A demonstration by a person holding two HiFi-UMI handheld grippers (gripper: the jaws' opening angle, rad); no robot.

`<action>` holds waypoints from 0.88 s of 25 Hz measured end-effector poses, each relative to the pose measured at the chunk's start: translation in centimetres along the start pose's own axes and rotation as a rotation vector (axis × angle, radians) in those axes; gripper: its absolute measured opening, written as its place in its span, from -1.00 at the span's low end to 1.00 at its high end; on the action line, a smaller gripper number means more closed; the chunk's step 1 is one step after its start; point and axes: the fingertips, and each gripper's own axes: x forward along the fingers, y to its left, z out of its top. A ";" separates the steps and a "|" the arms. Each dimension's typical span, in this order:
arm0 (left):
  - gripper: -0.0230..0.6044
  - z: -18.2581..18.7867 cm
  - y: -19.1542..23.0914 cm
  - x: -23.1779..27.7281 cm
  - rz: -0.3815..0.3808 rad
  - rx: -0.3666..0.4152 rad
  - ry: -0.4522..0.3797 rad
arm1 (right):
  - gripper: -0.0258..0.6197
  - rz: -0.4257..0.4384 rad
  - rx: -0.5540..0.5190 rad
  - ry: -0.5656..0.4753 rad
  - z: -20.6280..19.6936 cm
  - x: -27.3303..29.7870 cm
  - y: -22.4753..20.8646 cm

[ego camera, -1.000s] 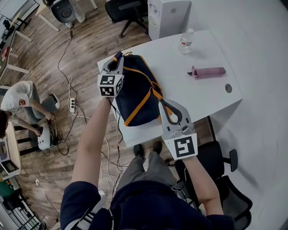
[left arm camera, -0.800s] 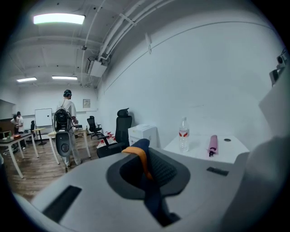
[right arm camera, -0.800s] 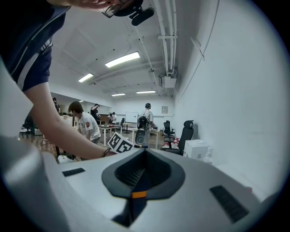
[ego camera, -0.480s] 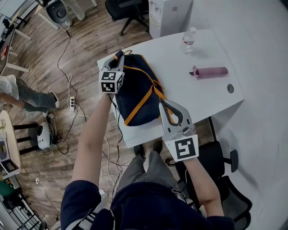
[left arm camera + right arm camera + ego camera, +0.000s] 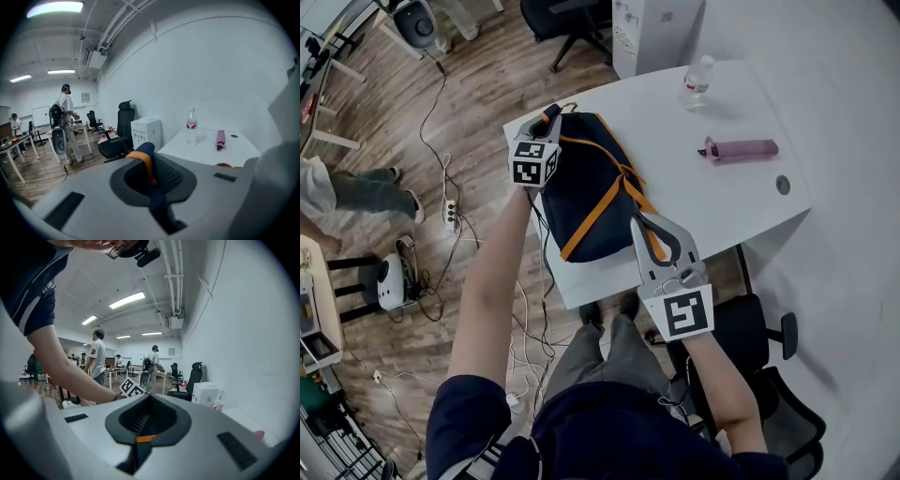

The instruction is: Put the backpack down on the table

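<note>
A navy backpack (image 5: 581, 192) with orange trim lies on the near left corner of the white table (image 5: 722, 192). My left gripper (image 5: 546, 119) is shut on a navy and orange strap (image 5: 149, 171) at the bag's far end. At the bag's near end my right gripper (image 5: 643, 223) is shut on another navy strap with an orange band (image 5: 146, 430). In both gripper views the strap runs up between the closed jaws.
On the table stand a clear water bottle (image 5: 696, 82) at the far edge and a pink folded umbrella (image 5: 739, 149) to the right, beside a round cable port (image 5: 783, 185). A white box (image 5: 656, 33) stands behind the table. A black chair (image 5: 759, 347) is near right.
My left gripper has sunk a little with its strap, and the bag's far end has settled lower on the table. The right gripper has stayed put.
</note>
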 end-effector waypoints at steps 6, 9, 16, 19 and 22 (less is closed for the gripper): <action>-0.88 -1.4 0.0 0.8 -0.014 0.005 0.044 | -0.92 0.005 0.011 0.007 -0.4 -0.1 0.2; -0.88 -1.8 0.1 1.1 -0.021 0.004 0.061 | -0.92 0.007 0.014 0.007 -0.5 0.0 0.2; -0.88 -2.9 0.4 2.0 -0.024 0.003 0.107 | -0.92 0.011 0.029 0.014 -0.9 0.0 0.3; -0.88 -3.6 0.4 2.2 -0.030 -0.005 0.134 | -0.92 0.012 0.030 0.014 -0.9 -0.1 0.4; -0.88 -3.9 0.4 2.4 -0.036 -0.003 0.142 | -0.92 0.015 0.032 0.016 -1.1 0.0 0.5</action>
